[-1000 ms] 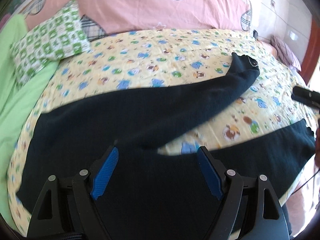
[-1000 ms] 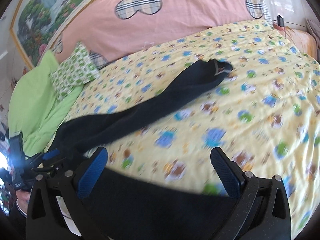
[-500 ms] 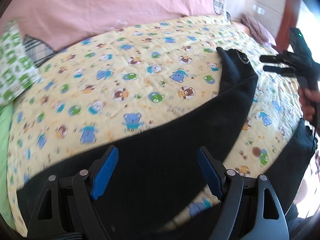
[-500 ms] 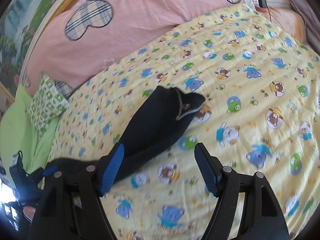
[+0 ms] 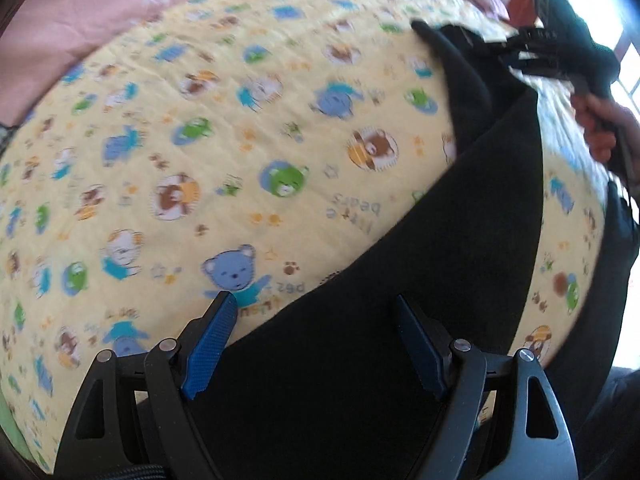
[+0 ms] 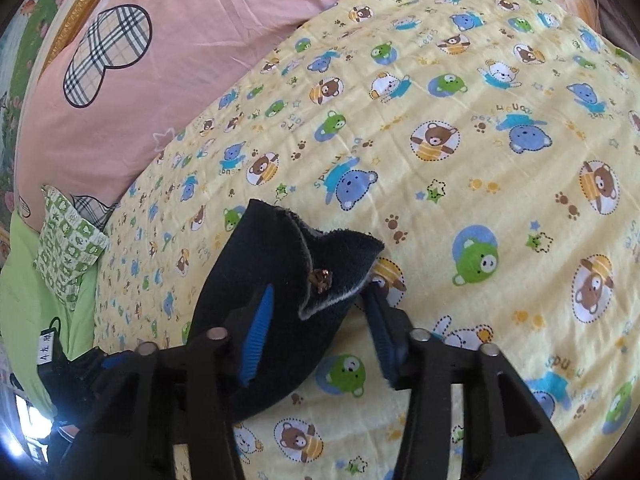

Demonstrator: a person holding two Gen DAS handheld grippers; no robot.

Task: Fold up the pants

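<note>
My right claw (image 6: 316,328) has closed in on the pants (image 6: 276,300) cuff, fingers spread astride it; soft, limp fleece, so I pinch the hem.

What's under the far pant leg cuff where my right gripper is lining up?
The cuff lies flat on the yellow bear-print quilt; print shows all around it. The right gripper straddles it, open. Whatever lies directly beneath the dark fabric is covered.
</note>
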